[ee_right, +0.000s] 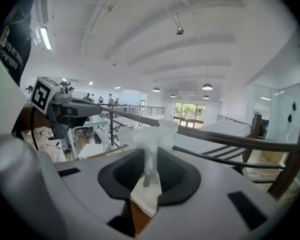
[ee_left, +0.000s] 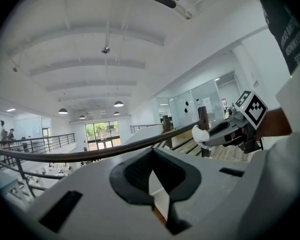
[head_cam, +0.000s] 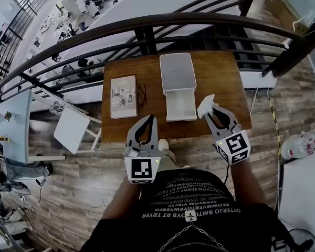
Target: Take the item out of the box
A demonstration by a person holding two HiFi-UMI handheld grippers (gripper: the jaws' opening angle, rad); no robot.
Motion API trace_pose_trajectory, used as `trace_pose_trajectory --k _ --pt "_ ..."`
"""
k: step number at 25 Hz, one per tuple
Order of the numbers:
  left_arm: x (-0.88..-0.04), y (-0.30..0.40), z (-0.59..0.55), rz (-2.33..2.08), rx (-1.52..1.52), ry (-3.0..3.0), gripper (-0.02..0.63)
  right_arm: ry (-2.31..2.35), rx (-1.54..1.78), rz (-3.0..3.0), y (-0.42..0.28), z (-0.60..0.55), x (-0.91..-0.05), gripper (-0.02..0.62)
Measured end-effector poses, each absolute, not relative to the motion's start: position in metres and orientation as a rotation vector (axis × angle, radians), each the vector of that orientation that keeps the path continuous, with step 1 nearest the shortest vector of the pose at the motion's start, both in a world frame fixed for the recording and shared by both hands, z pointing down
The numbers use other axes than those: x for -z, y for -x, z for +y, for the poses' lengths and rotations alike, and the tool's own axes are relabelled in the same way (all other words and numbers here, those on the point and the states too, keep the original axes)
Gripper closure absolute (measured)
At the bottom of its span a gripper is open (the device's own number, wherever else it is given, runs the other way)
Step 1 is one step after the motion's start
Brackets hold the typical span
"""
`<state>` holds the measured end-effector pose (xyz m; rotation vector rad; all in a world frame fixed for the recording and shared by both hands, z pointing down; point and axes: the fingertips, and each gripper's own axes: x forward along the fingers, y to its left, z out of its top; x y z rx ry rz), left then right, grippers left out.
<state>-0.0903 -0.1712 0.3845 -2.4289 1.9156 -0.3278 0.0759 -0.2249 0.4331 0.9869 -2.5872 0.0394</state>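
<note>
A white box [head_cam: 180,105] lies open on the wooden table [head_cam: 220,72], its lid [head_cam: 177,71] folded back behind it. My right gripper [head_cam: 209,109] is raised just right of the box, shut on a small white item wrapped in clear plastic [head_cam: 206,104]. In the right gripper view the wrapped item [ee_right: 150,136] sticks up from the pinched jaws of the right gripper [ee_right: 151,156]. My left gripper [head_cam: 148,121] hovers over the table's near edge, left of the box, jaws together and empty. The left gripper view shows the left gripper [ee_left: 151,159] and, beyond it, the item [ee_left: 200,134].
A booklet [head_cam: 123,96] lies on the table's left part with a dark pair of glasses [head_cam: 142,95] beside it. A dark curved railing [head_cam: 147,22] runs behind the table. A white chair [head_cam: 73,127] stands at the left, wooden floor all around.
</note>
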Motion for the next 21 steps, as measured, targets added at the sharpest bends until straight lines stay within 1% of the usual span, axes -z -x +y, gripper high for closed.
trace_pose_trajectory --k 11,21 --pt "-0.375 0.074 -0.135 1.922 0.323 2.402 0.600 -0.989 0.059 -2.676 -0.092 -0.184 -0.382 0.523" --pt "-0.390 0.068 -0.137 1.944 0.377 2.405 0.600 -0.991 -0.006 -2.672 -0.102 -0.192 -0.398 0.523"
